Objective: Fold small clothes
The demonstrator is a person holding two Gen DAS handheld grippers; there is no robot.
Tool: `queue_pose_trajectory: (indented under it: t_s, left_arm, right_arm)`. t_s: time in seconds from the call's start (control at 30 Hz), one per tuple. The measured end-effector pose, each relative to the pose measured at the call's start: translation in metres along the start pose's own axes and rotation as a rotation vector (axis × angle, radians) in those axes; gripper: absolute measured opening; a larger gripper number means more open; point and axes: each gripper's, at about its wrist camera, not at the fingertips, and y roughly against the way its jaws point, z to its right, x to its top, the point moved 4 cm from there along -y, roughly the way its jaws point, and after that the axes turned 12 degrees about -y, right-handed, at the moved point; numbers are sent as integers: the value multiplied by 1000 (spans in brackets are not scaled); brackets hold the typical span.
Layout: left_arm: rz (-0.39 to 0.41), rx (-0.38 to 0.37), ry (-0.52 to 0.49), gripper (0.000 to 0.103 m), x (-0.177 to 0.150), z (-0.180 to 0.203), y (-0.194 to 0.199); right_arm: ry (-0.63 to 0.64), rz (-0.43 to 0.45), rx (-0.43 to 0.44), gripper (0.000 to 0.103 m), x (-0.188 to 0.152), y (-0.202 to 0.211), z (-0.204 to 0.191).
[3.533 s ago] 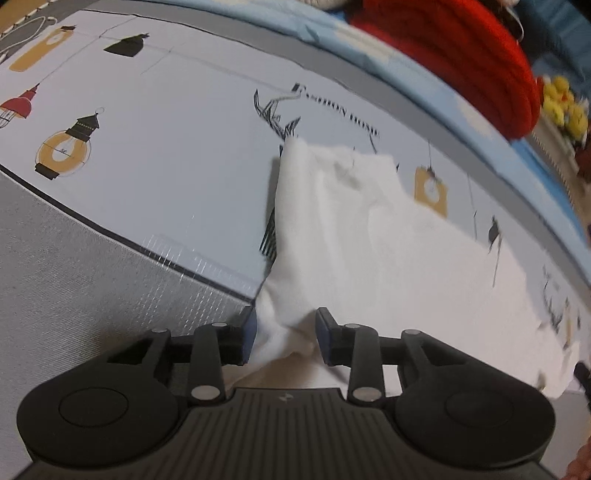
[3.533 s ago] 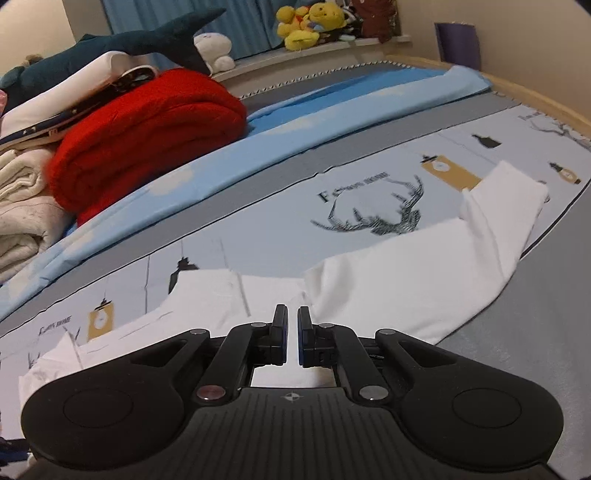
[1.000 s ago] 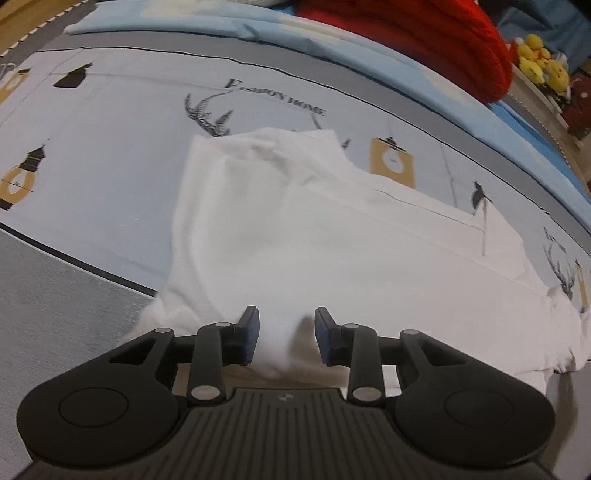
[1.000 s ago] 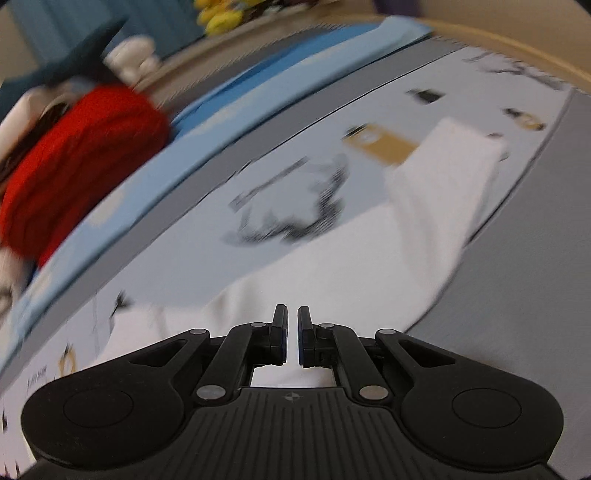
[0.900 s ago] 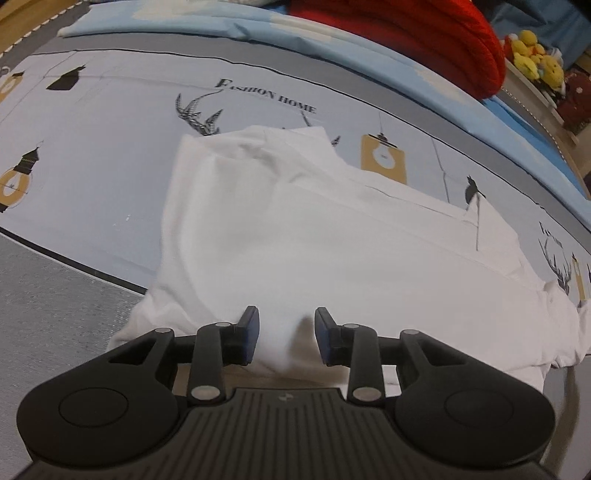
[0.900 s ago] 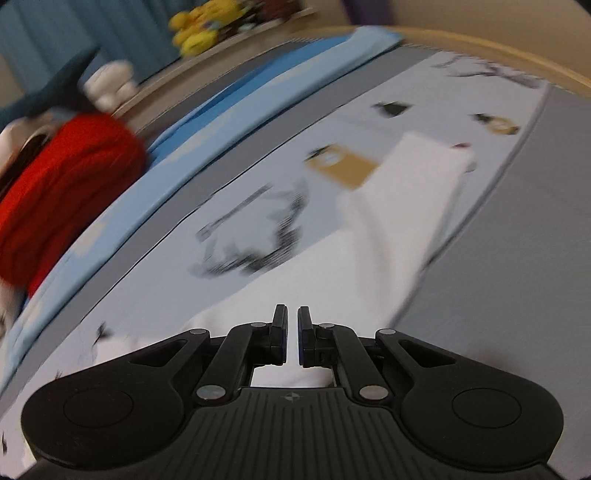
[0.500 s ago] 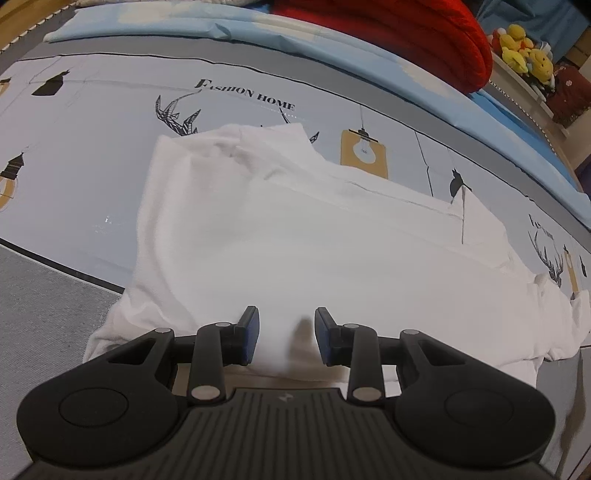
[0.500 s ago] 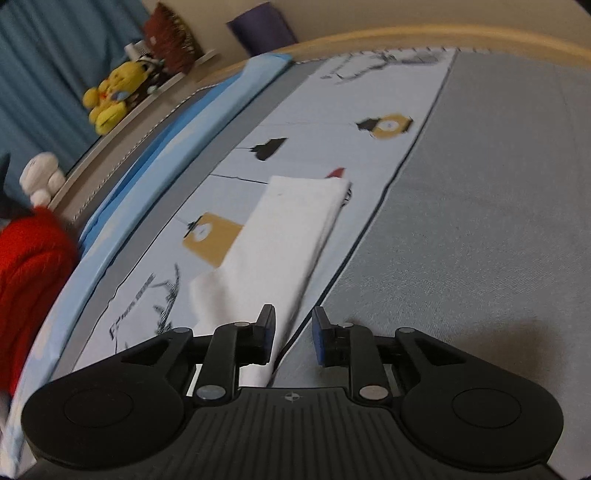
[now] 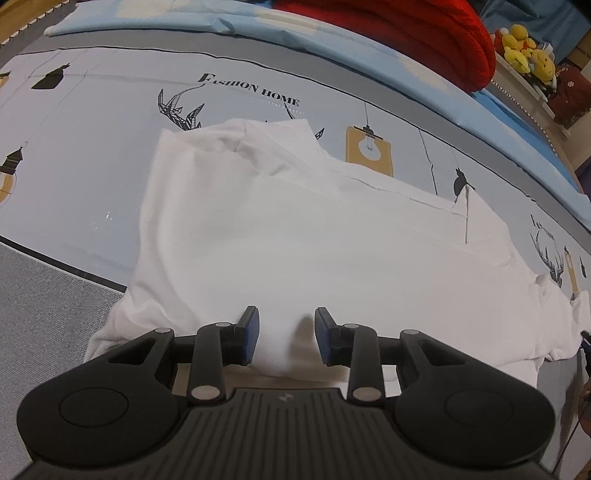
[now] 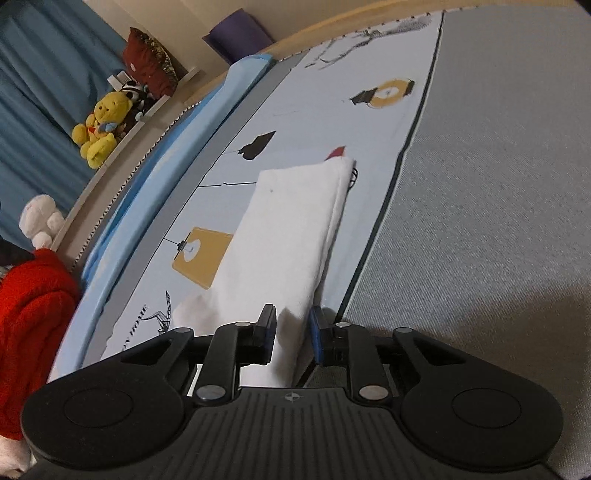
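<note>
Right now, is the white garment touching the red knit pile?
Apart. The left wrist view shows the white garment on the printed bedsheet, with bare sheet and a blue blanket lying between it and the red knit pile.

Blue curtains [image 10: 33,110] behind white ledge [image 10: 155,107]; beige wall [image 10: 295,22]; printed bedsheet [image 9: 92,122] over bed.

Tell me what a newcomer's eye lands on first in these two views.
First the white garment, spread wide across the printed bedsheet, with the left claw open over its near edge. In the right view its long white sleeve runs away from the open right claw beside the grey bed cover. Then the red knit blanket at the far edge.
</note>
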Motion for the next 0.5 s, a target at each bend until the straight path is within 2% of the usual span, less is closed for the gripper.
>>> queue_pose_trajectory:
  t_s: [0.07, 0.13, 0.23, 0.37, 0.5]
  left_arm:
    - [6, -2, 8, 37, 1, -3, 3]
    - [15, -8, 17, 36, 3, -6, 8]
    - [37, -19, 41, 36, 7, -15, 19]
    - [73, -20, 96, 37, 16, -36, 36]
    - [110, -14, 156, 36, 19, -57, 53]
  right_arm:
    - [19, 38, -10, 5, -1, 9, -7]
    - [90, 105, -34, 5, -3, 24, -26]
    - [276, 207, -13, 5, -19, 64, -83]
    - [532, 237, 156, 5, -81, 128, -166]
    - [728, 92, 374, 5, -188, 186, -224]
